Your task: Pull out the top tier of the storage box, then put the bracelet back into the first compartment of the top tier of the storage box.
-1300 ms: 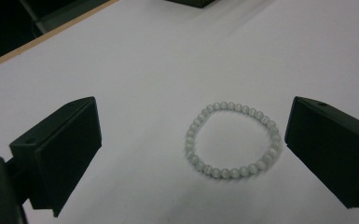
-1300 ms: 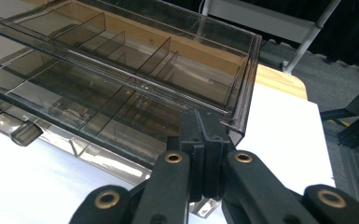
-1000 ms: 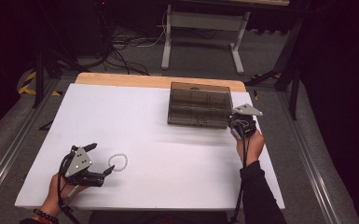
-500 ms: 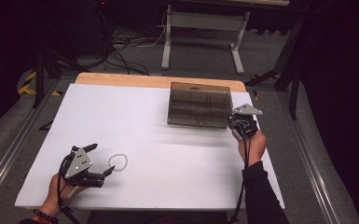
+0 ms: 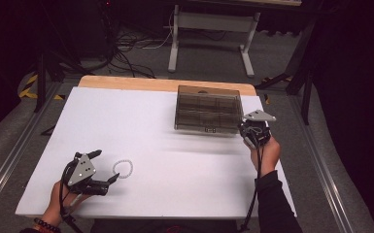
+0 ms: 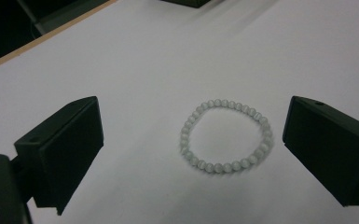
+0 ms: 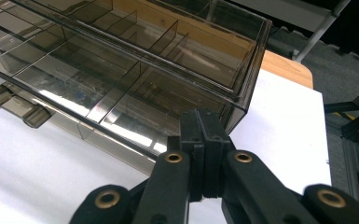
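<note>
Bracelet, pale beads in a closed ring, lies flat on the white table near the front left, and that table is the biggest thing out here, a white sheet with a strip of wood showing along its far edge. Next down in size, the smoky clear organiser box sits at the far right of the table, lid down, dividers visible through it, two latches on its near side. Over there the right gripper has its jaws pressed flat together with nothing between them, tips just at the box's near right corner. Front left, the left gripper is spread wide, and the bracelet rests on the table between its two jaws, touching neither.
</note>
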`<state>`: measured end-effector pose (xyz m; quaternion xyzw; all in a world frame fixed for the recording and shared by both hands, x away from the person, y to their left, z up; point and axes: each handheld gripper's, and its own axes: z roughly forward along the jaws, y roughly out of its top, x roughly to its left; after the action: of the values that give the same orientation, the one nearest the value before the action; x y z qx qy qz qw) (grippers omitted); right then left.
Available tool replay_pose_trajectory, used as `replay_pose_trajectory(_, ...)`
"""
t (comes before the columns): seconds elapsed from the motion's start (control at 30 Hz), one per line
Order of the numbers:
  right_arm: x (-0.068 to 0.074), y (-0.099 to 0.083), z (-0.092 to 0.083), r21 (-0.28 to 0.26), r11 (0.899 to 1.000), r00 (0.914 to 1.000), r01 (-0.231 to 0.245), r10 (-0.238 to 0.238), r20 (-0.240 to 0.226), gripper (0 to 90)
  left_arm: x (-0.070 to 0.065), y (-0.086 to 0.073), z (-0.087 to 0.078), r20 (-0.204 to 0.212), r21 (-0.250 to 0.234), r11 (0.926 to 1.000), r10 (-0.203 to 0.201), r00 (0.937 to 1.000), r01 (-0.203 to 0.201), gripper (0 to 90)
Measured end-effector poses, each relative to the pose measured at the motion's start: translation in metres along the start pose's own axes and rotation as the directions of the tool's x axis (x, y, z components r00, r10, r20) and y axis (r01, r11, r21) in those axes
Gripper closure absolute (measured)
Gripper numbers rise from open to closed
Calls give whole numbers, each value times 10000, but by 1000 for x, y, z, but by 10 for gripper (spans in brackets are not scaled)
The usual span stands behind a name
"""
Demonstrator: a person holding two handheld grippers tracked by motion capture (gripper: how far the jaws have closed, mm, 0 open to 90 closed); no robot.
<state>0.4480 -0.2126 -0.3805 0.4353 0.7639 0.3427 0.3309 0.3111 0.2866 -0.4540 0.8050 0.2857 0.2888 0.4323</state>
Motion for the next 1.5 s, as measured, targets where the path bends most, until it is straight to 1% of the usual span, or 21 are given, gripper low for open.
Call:
replay_pose_trajectory(0.1, 0, -1, -1, -33, 10000, 10000, 29, -29, -16, 900, -1, 0, 0, 3, 37, 10000, -14, 10000, 14, 60)
replay_pose_trajectory(0.17, -1, -1, -1, -50, 10000, 10000, 51, -51, -12, 900, -1, 0, 0, -18, 29, 10000, 58, 10000, -58, 60)
replay_pose_trajectory(0.3, 2, 0, 2, 11, 9996, 9995, 267, -267, 148, 900, -3, 0, -3, -90, 20, 9999, 127, 9999, -127, 60)
replay_pose_trajectory(0.37, 2, 1, 2, 60, 9996, 9996, 277, -277, 96, 900, -2, 0, -3, -146, 8, 9999, 103, 9998, -103, 60)
replay_pose_trajectory(0.47, 1, 0, 1, 73, 9996, 9997, 260, -260, 19, 900, -2, 0, -3, -118, 18, 10000, 48, 9999, -48, 60)
replay_pose_trajectory(0.57, 1, -1, -1, 90, 9997, 9997, 231, -230, -87, 900, -3, 0, -2, -109, 128, 9998, 178, 9998, -177, 61)
replay_pose_trajectory(0.63, 1, -2, -1, 107, 9996, 9996, 258, -257, -98, 900, -3, 0, -2, -139, 148, 9997, 196, 9997, -194, 61)
replay_pose_trajectory(0.73, 3, -1, -3, 267, 9982, 9985, 538, -536, -63, 900, -4, 0, -4, -168, 121, 9996, 252, 9995, -250, 61)
replay_pose_trajectory(0.8, 3, -1, -4, 258, 9980, 9983, 571, -570, -75, 900, -5, 0, -4, -217, 165, 9994, 320, 9993, -317, 61)
replay_pose_trajectory(0.87, 2, -2, -5, 162, 9985, 9986, 516, -514, -116, 900, -5, 0, -4, -206, 151, 9995, 274, 9994, -271, 62)
replay_pose_trajectory(1.0, 1, -3, -9, 85, 9984, 9983, 559, -557, -140, 900, -7, 0, -3, -167, 195, 9994, 285, 9995, -282, 62)
replay_pose_trajectory(1.07, 0, -3, -10, 95, 9979, 9979, 634, -632, -141, 900, -6, 0, -2, -120, 259, 9990, 370, 9992, -367, 62)
replay_pose_trajectory(1.1, 0, -3, -10, 110, 9977, 9977, 670, -669, -143, 900, -7, 0, -2, -104, 242, 9993, 301, 9995, -298, 62)
replay_pose_trajectory(1.2, 1, -1, -6, 261, 9962, 9964, 828, -823, -178, 900, -7, 0, -2, -101, 280, 9991, 330, 9994, -327, 62)
replay_pose_trajectory(1.27, 1, 1, -4, 332, 9960, 9964, 828, -821, -213, 900, -7, 0, -2, -103, 282, 9992, 291, 9995, -288, 62)
replay_pose_trajectory(1.3, 1, 2, 2, 463, 9963, 9971, 723, -710, -282, 900, -7, 0, -2, -87, 282, 9991, 325, 9994, -322, 62)
replay_pose_trajectory(1.33, 0, 2, 4, 495, 9964, 9972, 691, -675, -321, 900, -7, 0, -2, -87, 287, 9990, 331, 9994, -329, 62)
replay_pose_trajectory(1.5, -1, 2, 9, 527, 9976, 9977, 447, -419, -528, 900, -7, 0, 0, -33, 306, 9991, 287, 9996, -286, 62)
